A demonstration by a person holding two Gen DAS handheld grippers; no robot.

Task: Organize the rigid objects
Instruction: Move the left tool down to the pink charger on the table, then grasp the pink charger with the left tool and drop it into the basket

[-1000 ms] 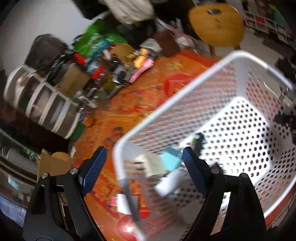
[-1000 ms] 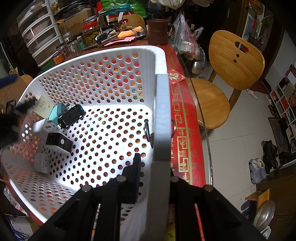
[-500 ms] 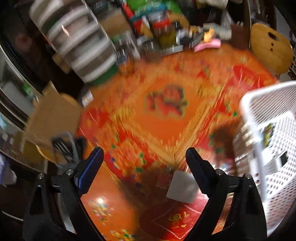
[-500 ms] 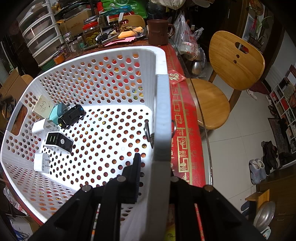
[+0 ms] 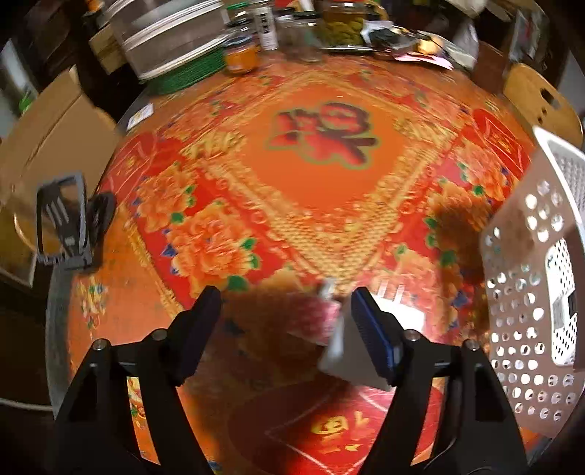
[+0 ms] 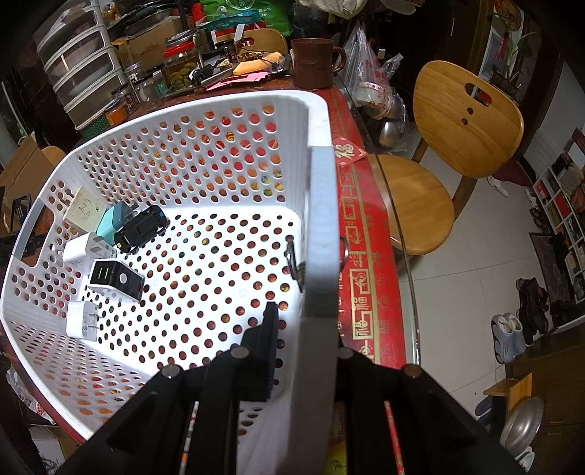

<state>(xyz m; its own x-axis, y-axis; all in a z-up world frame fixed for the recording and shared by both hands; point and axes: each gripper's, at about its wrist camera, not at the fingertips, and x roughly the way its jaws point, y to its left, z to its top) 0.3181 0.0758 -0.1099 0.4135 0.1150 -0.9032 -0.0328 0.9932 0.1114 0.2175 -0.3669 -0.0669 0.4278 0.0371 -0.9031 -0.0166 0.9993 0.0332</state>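
Several chargers point(image 6: 109, 270) are already piled in the basket point(image 6: 321, 204) at the surface's right edge. One white block point(image 5: 351, 350) is left on the surface near its front edge, touching the inner face of the spread left gripper's point(image 5: 285, 329) right-hand finger, not yet pinched. The basket wall is clamped by the right gripper point(image 6: 303, 350).

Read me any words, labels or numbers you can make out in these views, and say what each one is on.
"福": gold character on the red paper tag lying on the table edge beside the white basket.
Gold characters on the red tablecloth border: stylised, not surely readable.
Print on the white charger, the green bag and the plastic bag: too small.
Left wrist view: too blurred to read.
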